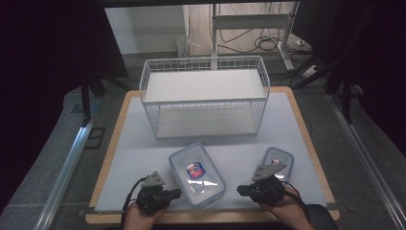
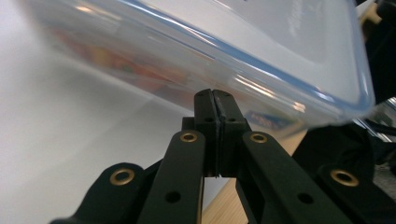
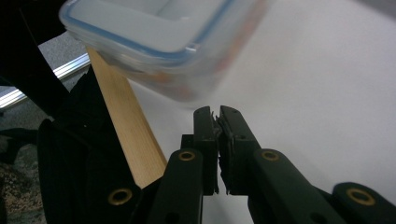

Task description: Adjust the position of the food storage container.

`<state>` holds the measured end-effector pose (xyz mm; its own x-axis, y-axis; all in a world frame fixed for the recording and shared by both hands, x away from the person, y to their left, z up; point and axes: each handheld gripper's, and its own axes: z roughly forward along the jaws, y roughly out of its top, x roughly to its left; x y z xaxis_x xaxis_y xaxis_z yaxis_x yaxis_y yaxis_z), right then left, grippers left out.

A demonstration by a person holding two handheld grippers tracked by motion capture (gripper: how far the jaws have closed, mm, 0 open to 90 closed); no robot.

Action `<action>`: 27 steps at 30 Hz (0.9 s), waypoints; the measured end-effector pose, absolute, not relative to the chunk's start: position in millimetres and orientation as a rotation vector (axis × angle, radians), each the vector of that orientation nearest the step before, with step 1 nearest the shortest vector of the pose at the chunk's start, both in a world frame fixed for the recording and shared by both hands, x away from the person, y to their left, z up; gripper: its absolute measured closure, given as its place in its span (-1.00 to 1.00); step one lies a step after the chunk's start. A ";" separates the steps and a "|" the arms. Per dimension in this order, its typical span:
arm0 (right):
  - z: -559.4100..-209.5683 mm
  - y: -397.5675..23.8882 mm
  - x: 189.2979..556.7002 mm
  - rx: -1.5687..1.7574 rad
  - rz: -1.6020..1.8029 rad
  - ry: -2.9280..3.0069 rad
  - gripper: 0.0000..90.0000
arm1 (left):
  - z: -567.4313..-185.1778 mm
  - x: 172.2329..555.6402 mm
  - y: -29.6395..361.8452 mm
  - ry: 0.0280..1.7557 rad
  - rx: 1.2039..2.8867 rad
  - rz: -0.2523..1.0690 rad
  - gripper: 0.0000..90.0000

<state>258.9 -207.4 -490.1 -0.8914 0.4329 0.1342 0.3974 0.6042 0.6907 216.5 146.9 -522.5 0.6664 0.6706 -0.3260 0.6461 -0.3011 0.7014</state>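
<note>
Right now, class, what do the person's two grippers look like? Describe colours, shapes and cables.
Both the left gripper and the right gripper are black, each topped by a grey three-cornered plate. Each has two flat black jaws on linked bars with brass-ringed pivots. A black cable trails from each.

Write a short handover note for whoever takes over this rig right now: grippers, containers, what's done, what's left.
Left gripper: shut, empty, tips at the near-left side of the large clear plastic container with blue-rimmed lid.
Right gripper: shut, empty, pointing at the same container's near-right side.
Small clear plastic container with blue-rimmed lid: on the mat, behind the right gripper.
White wire two-tier basket shelf: at the back, both tiers bare.
Done: nothing shelved.
Left: probably lifting both containers into the shelf.
</note>
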 end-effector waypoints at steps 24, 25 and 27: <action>-500.1 -191.6 261.5 0.749 1.209 2.802 0.97 | -511.7 318.2 174.5 1.080 2.031 0.283 0.99; -500.1 -192.2 262.3 0.756 1.206 2.799 0.98 | -512.1 317.0 175.4 1.082 2.031 0.272 1.00; -499.9 -193.1 264.5 0.784 1.180 2.770 0.91 | -512.2 312.0 174.8 1.088 2.022 0.278 1.00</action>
